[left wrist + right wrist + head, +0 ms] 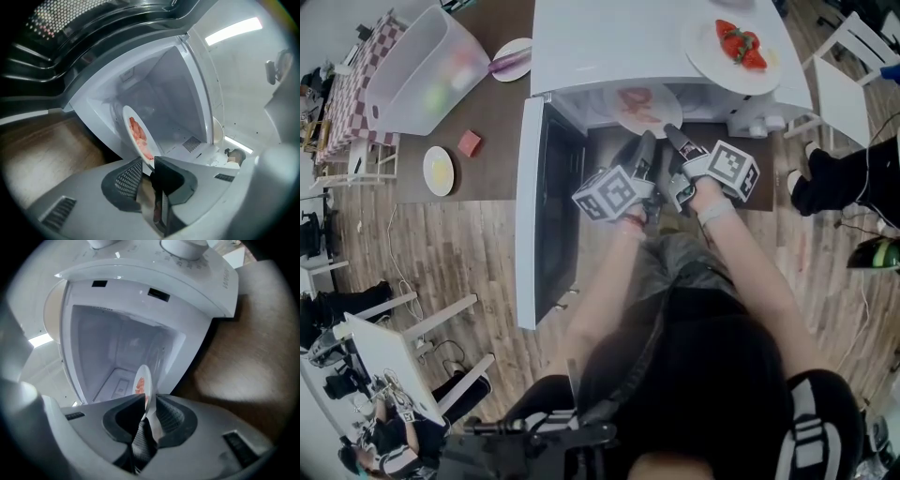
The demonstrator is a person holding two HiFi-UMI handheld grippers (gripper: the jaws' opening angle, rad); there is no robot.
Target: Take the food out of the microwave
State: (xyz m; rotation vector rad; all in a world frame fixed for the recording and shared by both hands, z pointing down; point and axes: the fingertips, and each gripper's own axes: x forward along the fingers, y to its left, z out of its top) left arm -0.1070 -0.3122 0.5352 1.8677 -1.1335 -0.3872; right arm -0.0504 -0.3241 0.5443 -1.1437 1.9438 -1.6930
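Both pinching — left gripper (149, 164) and right gripper (150, 401) clamp rim of plate (662, 118), food (636, 97) aboard, at microwave (609, 42) mouth.

Left gripper (147, 162) and right gripper (150, 398) reach forward, fingers (171, 416) clamped.

In the microwave (666, 37) mouth, a plate (642, 108); at its near rim, left gripper (648, 141) and right gripper (671, 133) side by side, rim between the jaws of each. On the microwave top, right, a second plate (736, 52). At left, the swung-out door (530, 216). Further left on the table (502, 164): bin (427, 70), third plate (511, 58) beside it, small plate (438, 171) nearer, block (470, 142) just right of that.
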